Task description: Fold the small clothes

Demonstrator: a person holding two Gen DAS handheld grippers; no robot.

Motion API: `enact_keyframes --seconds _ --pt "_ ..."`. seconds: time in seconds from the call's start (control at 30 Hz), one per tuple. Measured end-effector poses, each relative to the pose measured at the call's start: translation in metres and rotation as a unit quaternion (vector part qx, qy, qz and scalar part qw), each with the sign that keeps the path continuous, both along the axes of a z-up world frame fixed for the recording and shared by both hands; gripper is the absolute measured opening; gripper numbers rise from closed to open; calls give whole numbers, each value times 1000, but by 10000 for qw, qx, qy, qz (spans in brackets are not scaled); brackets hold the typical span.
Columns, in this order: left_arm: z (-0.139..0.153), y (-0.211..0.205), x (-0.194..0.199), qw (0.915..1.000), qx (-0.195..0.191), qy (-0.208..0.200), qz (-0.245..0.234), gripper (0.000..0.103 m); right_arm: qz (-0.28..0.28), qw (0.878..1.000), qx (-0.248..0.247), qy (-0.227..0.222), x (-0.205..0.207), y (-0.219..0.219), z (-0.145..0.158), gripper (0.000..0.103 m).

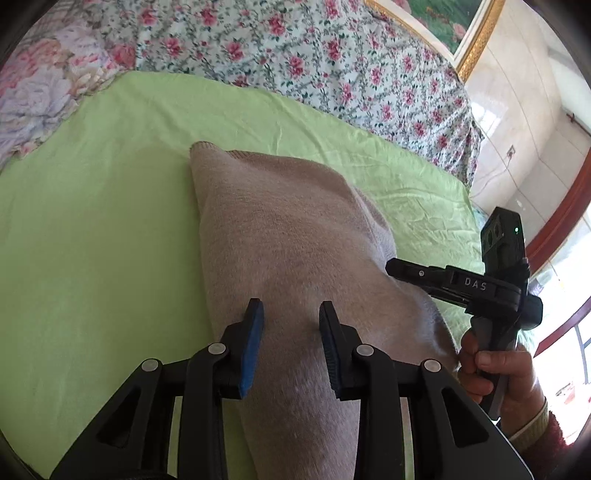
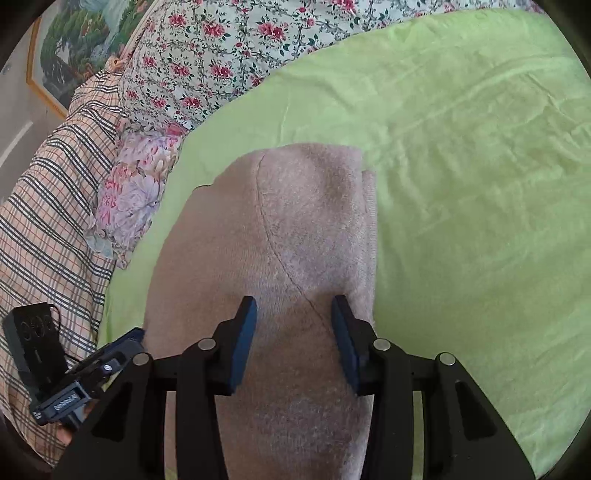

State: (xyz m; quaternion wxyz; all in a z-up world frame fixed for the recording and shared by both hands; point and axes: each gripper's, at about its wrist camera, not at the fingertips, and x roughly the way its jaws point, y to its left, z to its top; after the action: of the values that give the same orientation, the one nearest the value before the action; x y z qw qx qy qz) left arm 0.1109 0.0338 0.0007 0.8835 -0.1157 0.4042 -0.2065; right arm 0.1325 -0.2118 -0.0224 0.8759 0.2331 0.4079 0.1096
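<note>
A beige knitted garment [image 1: 280,236] lies folded on a light green sheet [image 1: 92,229]. It also shows in the right wrist view [image 2: 280,229], with a seam running down it. My left gripper [image 1: 291,308] is open, its blue-padded fingers just above the garment's near part. My right gripper [image 2: 293,304] is open over the garment's near part too, the fingers spread on either side of the seam. The right gripper [image 1: 399,267] shows in the left wrist view at the garment's right edge, held by a hand. The left gripper's body [image 2: 74,384] shows at the lower left of the right wrist view.
A floral quilt [image 1: 314,51] is piled behind the green sheet [image 2: 480,184]. A checked cloth [image 2: 48,206] and a floral pillow [image 2: 133,192] lie at the left. A framed picture [image 1: 443,22] hangs on the wall. A window is at the far right.
</note>
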Motion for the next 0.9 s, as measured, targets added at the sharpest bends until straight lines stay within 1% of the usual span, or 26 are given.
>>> enact_keyframes --seconds 0.07,0.1,0.17,0.23,0.33,0.4,0.47,0.5,0.57,0.6,0.63,0.73,0.9 --pt "2 5 -15 9999 -66 -16 76 32 -167 9995 -256 -108 -17 2 11 45" --pt "3 7 -22 9999 -93 -15 89 32 -202 9992 -304 -157 -25 1 15 49" --pt "5 12 -40 9998 -166 -11 58 32 -244 9984 -346 -368 -50 0 25 51" --pt "6 13 -60 9998 -165 -67 36 32 -260 9976 -389 -519 -70 3 31 56" --pt "1 10 -80 9997 -203 1 -100 32 -53 9970 -456 -618 -100 14 31 57" --pt "-7 5 -89 9997 -131 68 -200 32 140 9972 -435 -590 -112 22 25 58" --pt "-16 0 -93 9997 83 136 -208 32 323 9977 -392 -459 -119 28 12 61" --pt "-22 -2 -92 9993 263 230 -166 33 266 9982 -444 -319 -120 28 2 62" --pt "-31 -5 -89 9978 532 382 -78 33 199 9992 -305 -172 -118 24 -8 62" --pt "-33 -5 -89 9975 574 408 -65 33 169 9995 -194 -179 -117 21 -9 62" --pt "-32 -4 -91 9976 575 382 -56 33 165 9995 -192 -186 -117 21 -9 62" --pt "-33 -5 -96 9972 659 342 -8 34 239 9986 -420 -213 -116 27 -10 62" --pt "-34 -6 -100 9966 756 305 69 35 233 9982 -473 -299 -121 28 -12 62"
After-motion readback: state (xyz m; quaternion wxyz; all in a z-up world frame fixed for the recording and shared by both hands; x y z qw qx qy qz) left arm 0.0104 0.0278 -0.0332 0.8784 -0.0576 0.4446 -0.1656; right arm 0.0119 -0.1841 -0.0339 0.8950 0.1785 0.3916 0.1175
